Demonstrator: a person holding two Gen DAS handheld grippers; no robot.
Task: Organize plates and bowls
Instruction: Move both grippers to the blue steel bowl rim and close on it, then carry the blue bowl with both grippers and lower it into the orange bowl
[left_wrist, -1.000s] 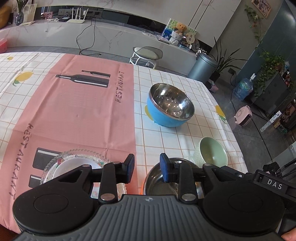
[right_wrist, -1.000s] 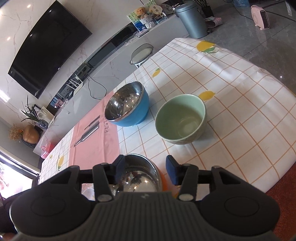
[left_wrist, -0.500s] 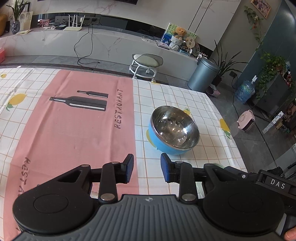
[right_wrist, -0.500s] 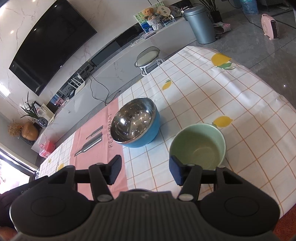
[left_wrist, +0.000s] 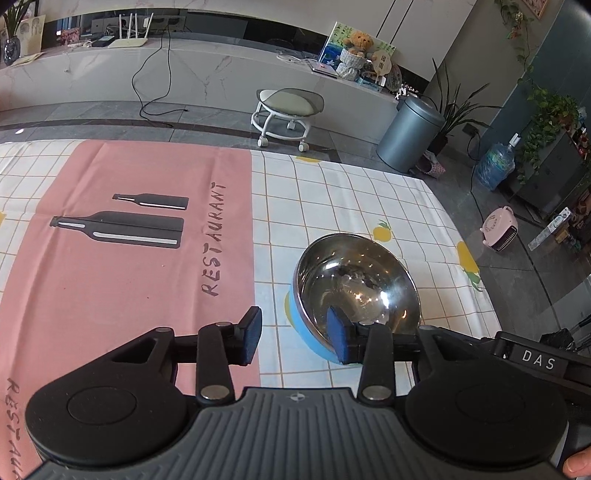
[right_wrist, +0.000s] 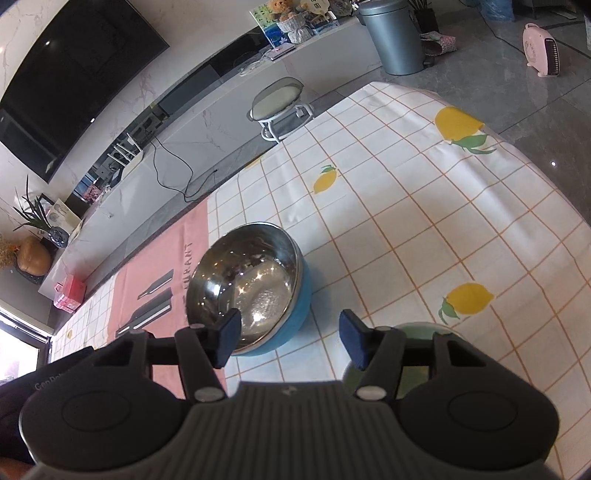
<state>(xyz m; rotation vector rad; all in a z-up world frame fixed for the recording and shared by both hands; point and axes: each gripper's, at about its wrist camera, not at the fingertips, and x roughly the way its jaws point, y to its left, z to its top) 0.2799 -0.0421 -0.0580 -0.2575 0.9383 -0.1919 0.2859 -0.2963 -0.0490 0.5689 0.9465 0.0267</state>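
Note:
A blue bowl with a shiny steel inside (left_wrist: 356, 291) stands on the checked tablecloth, also in the right wrist view (right_wrist: 251, 288). My left gripper (left_wrist: 295, 338) is open and empty, just short of the bowl's near rim, its right finger in front of the rim. My right gripper (right_wrist: 290, 341) is open and empty, with the bowl just beyond its left finger. A pale green bowl (right_wrist: 417, 328) sits mostly hidden under the right gripper's right finger.
A pink "RESTAURANT" runner (left_wrist: 122, 258) covers the table's left part. The table's far edge (left_wrist: 332, 162) and right edge (right_wrist: 535, 162) drop to a grey floor. A white stool (left_wrist: 288, 114) and a grey bin (left_wrist: 410, 136) stand beyond.
Both grippers have moved forward across the table toward the blue bowl. The glass plate and steel bowl near the front have dropped out of view. The green bowl has slid under the right gripper.

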